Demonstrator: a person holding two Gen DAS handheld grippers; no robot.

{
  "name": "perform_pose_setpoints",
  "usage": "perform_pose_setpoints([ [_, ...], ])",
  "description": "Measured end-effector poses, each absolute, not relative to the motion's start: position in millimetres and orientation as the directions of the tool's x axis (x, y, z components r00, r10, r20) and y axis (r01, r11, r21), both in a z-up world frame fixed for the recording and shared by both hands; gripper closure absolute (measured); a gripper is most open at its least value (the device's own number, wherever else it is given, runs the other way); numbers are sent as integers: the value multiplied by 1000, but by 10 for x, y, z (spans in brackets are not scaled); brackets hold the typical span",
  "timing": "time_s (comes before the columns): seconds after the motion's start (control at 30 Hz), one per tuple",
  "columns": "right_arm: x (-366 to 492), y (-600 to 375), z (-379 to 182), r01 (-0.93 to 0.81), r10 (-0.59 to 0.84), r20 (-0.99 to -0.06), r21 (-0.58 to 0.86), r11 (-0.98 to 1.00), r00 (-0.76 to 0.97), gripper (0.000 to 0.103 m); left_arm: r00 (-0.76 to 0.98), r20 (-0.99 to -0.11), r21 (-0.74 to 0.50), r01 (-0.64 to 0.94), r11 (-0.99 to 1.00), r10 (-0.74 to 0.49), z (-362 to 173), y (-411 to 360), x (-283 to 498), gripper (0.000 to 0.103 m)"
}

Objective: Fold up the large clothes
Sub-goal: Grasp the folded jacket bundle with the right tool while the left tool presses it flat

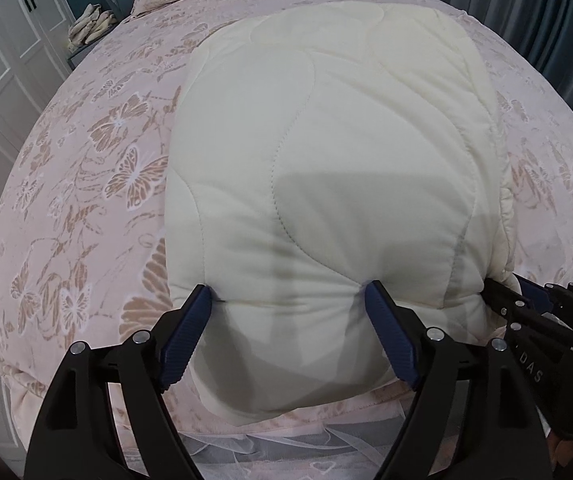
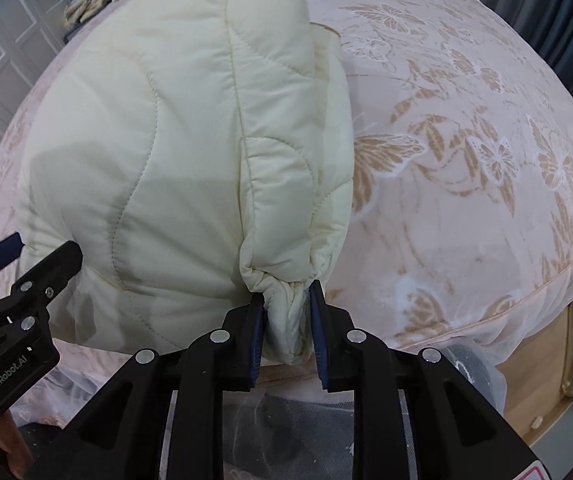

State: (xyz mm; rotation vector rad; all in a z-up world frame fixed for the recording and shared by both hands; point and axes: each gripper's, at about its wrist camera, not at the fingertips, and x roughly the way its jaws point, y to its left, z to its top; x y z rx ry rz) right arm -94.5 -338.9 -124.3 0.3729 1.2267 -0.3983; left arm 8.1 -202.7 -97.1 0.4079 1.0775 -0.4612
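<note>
The right tongs stand nearly closed, pinching a gathered cuff or hem of the cream quilted jacket between the blue pads. The left tongs stand wide, their pads pressing into the puffy near edge of the jacket from both sides. The jacket lies folded on the bed, near its front edge, over a pink bedspread printed with butterflies. A wooden bed frame shows lower right. Farther off stand white wardrobe doors and grey curtains.
</note>
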Motion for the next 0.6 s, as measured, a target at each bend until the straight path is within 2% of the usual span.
perform_pose_setpoints([
  [0.6,-908,-3354,-1329,475,-110,-960,26,880,257,80,405,-903,111,544,831,-144,-1064,-2104,84,20],
])
